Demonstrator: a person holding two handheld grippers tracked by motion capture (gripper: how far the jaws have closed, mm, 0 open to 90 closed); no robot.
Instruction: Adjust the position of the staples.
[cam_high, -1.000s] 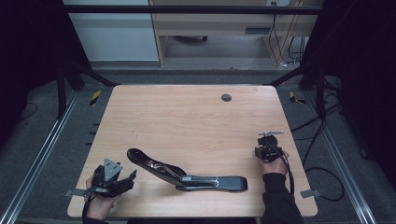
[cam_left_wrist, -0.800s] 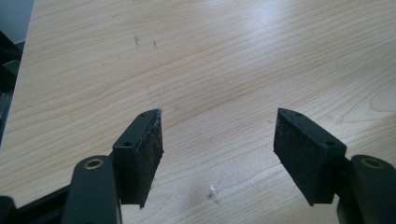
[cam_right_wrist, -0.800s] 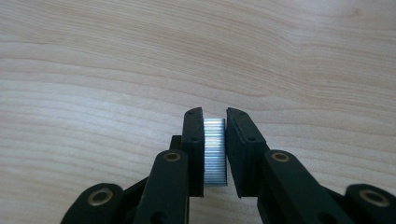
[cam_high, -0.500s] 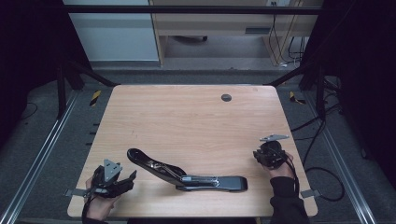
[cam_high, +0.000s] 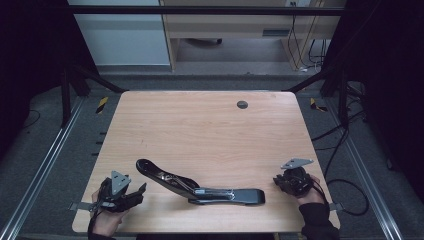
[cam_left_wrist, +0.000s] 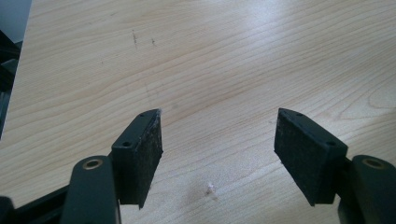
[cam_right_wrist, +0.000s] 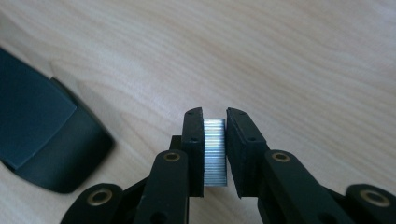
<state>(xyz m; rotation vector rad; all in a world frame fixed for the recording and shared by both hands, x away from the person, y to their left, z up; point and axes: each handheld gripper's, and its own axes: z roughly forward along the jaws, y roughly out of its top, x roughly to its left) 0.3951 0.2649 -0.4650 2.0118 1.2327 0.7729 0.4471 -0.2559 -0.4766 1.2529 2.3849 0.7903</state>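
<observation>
Wooden bench (cam_high: 210, 135), pale grain, rounded corners, seen from above. A small dark round insert (cam_high: 242, 104) sits near the far edge, right of centre.

Stapler (cam_high: 200, 184): long, black, opened out. It lies along the near edge, roughly mid-bench. Its upper arm angles up and away toward the near-left, rounded end raised; the base runs flat toward the near-right. A metal staple channel shows between the two halves.

Right gripper (cam_high: 279, 183): held in a hand at the near-right corner of the bench, jaws pointing left toward the stapler's base end, just beside it but apart from it. Grey three-cornered plate on top. In the right gripper view, the right gripper (cam_right_wrist: 215, 154) has its jaws narrow, pressed on a strip of staples (cam_right_wrist: 215, 151): silvery, finely ribbed, standing between the pads, both pads touching its sides. The strip is off the bench surface as far as can be judged. The stapler's dark rounded end (cam_right_wrist: 44, 144) lies at the left of that view.

Left gripper (cam_high: 139, 192): held in a hand at the near-left corner, jaws pointing right toward the stapler's raised arm, near but not touching. In the left gripper view, the left gripper (cam_left_wrist: 217, 149) has jaws wide apart, nothing between them, bare wood beneath. A tiny pale speck (cam_left_wrist: 209, 188) lies on the wood between the pads.
</observation>
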